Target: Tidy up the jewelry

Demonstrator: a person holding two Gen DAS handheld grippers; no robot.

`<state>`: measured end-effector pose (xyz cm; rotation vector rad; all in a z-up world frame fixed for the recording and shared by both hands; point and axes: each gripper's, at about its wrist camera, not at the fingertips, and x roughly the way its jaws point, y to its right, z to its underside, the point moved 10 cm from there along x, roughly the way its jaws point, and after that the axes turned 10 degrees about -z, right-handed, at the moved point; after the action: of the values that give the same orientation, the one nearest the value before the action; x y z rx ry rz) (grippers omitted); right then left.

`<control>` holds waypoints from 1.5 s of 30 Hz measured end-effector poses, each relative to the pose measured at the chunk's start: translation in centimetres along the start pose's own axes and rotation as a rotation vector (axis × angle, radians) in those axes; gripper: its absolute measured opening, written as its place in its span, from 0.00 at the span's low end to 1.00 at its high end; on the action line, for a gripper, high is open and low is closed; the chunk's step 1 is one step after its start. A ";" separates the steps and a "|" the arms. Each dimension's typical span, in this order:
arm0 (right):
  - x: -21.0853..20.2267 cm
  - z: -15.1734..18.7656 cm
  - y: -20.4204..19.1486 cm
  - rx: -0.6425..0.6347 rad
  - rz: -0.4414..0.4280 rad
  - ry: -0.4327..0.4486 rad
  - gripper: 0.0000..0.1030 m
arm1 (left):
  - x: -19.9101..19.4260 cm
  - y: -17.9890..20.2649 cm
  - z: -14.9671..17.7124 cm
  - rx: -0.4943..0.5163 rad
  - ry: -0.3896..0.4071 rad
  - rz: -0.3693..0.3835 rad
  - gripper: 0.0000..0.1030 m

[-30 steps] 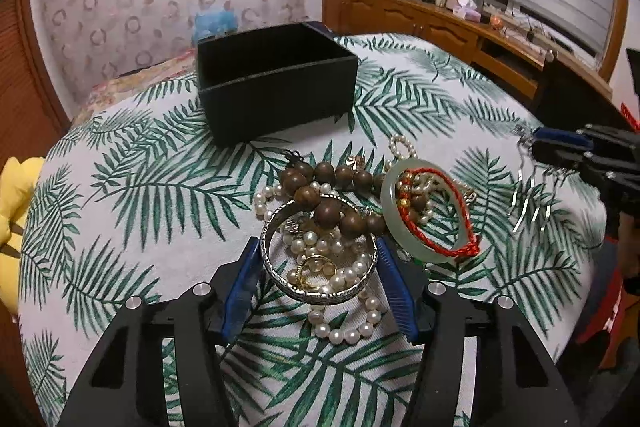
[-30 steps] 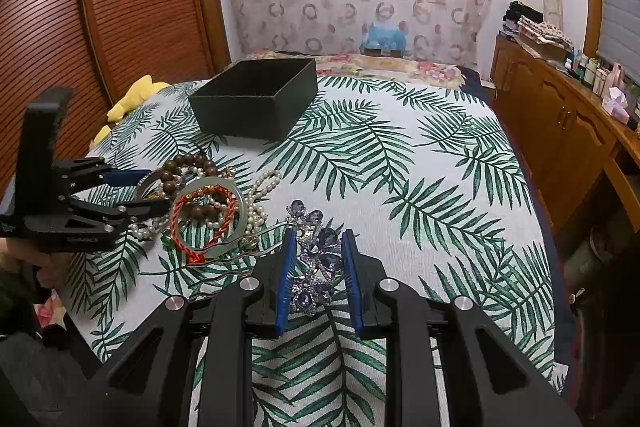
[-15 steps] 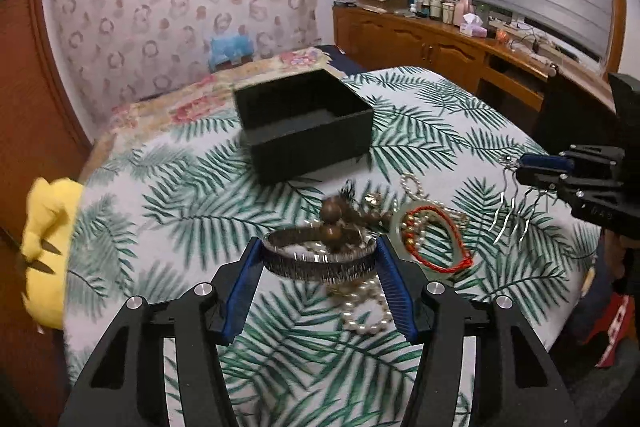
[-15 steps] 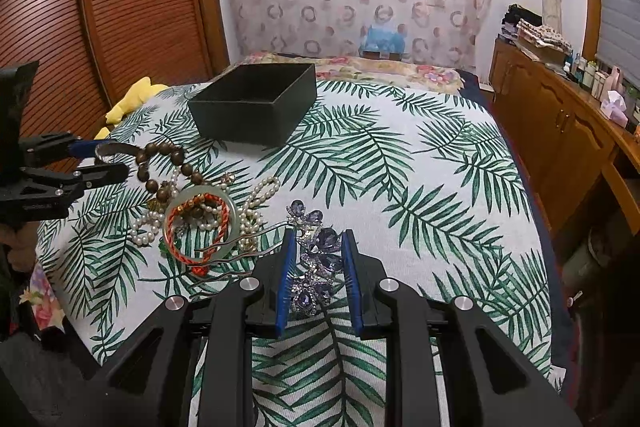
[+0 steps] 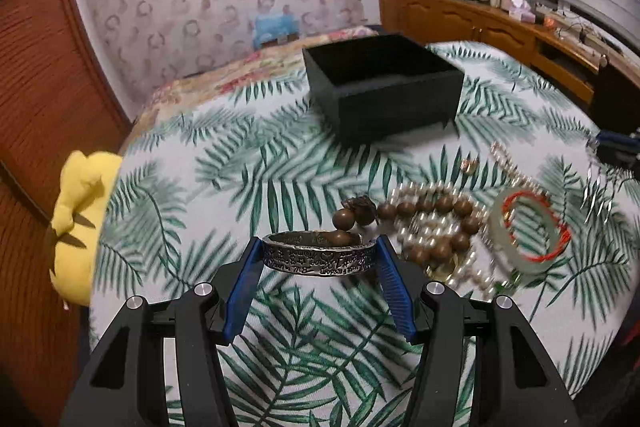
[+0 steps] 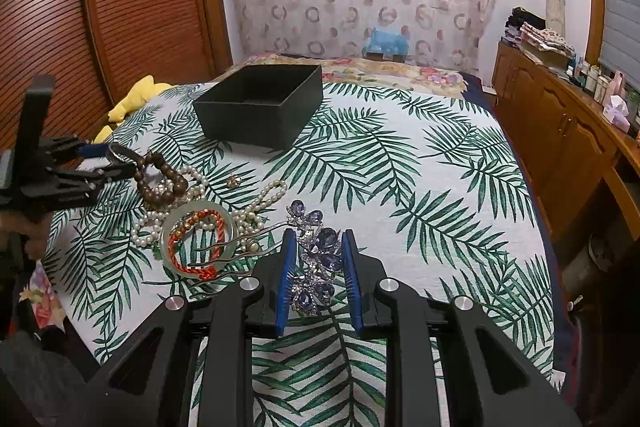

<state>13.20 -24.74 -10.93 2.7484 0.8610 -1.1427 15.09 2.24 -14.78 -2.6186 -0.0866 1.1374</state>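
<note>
My left gripper (image 5: 318,259) is shut on an engraved silver bangle (image 5: 320,261) and holds it above the cloth, left of the jewelry pile. The brown wooden bead bracelet (image 5: 432,223) hangs off the bangle and trails into the pile. The pile also holds pearl strands (image 5: 460,267) and a jade bangle with a red cord (image 5: 532,231). My right gripper (image 6: 318,259) is shut on a purple crystal hair comb (image 6: 316,259), low over the cloth beside the pile (image 6: 192,227). An open black box (image 5: 380,83) stands beyond; it also shows in the right wrist view (image 6: 260,107).
The leaf-print cloth (image 6: 400,187) covers a bed. A yellow plush toy (image 5: 80,219) lies at the left edge. A small gold earring (image 6: 233,181) lies apart from the pile. A wooden dresser (image 6: 560,131) with bottles runs along the right. A wooden sliding door (image 6: 120,7) stands left.
My left gripper has lifted the silver bangle out of the pile and moved left, dragging the brown beads along. My right gripper has stayed put with the hair comb.
</note>
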 end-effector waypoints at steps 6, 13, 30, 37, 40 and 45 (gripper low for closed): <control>0.2 0.0 -0.2 -0.004 -0.002 -0.005 0.24 | -0.8 -0.3 1.5 -0.019 -0.018 0.034 0.54; 0.4 0.0 -0.6 -0.011 -0.007 -0.007 0.24 | -2.5 -2.2 0.8 -0.099 0.009 0.092 0.54; 0.6 0.4 -1.0 -0.014 -0.012 -0.011 0.24 | 1.3 -2.9 3.1 -0.082 -0.091 0.131 0.04; 0.6 0.4 -1.0 -0.014 -0.012 -0.011 0.24 | -0.6 -4.1 1.4 -0.124 -0.019 0.079 0.04; 0.6 0.3 -1.0 -0.015 -0.012 -0.011 0.24 | -2.3 -4.9 -0.3 -0.129 0.039 0.035 0.04; 0.6 0.1 -1.1 -0.014 -0.014 -0.005 0.24 | -4.5 -5.0 -2.6 -0.121 0.093 0.039 0.04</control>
<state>12.93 -23.60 -11.26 2.7313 0.8853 -1.1415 14.18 5.65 -8.53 -2.7878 -0.0876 1.0513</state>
